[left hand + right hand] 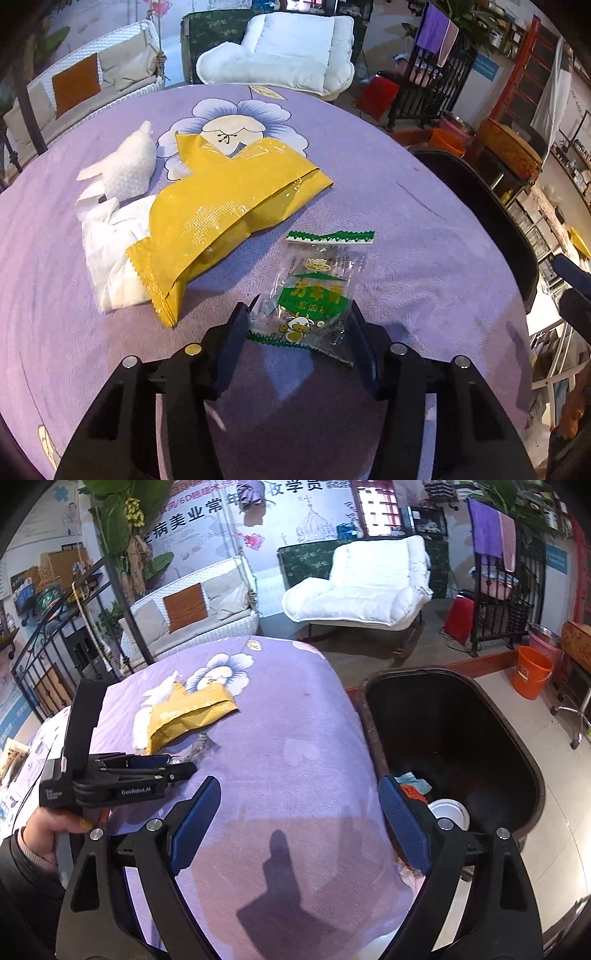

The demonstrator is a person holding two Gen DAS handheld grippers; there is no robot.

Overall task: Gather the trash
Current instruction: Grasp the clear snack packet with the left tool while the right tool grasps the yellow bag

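A clear snack wrapper with green print (317, 291) lies on the purple tablecloth (406, 229). My left gripper (299, 314) is open, its fingers on either side of the wrapper's near end, low over the cloth. Behind it lie a yellow wrapper (221, 218) and crumpled white tissues (118, 221). My right gripper (299, 797) is open and empty, held above the table's near right side. The right wrist view shows the left gripper (177, 766) from the side, the yellow wrapper (188, 712) and the tissues (159, 692).
A black trash bin (461, 738) stands right of the table, with a white cup and scraps at its bottom. It also shows in the left wrist view (476, 214). A white armchair (362, 587), a wicker sofa (192, 613) and an orange bucket (532, 672) stand beyond.
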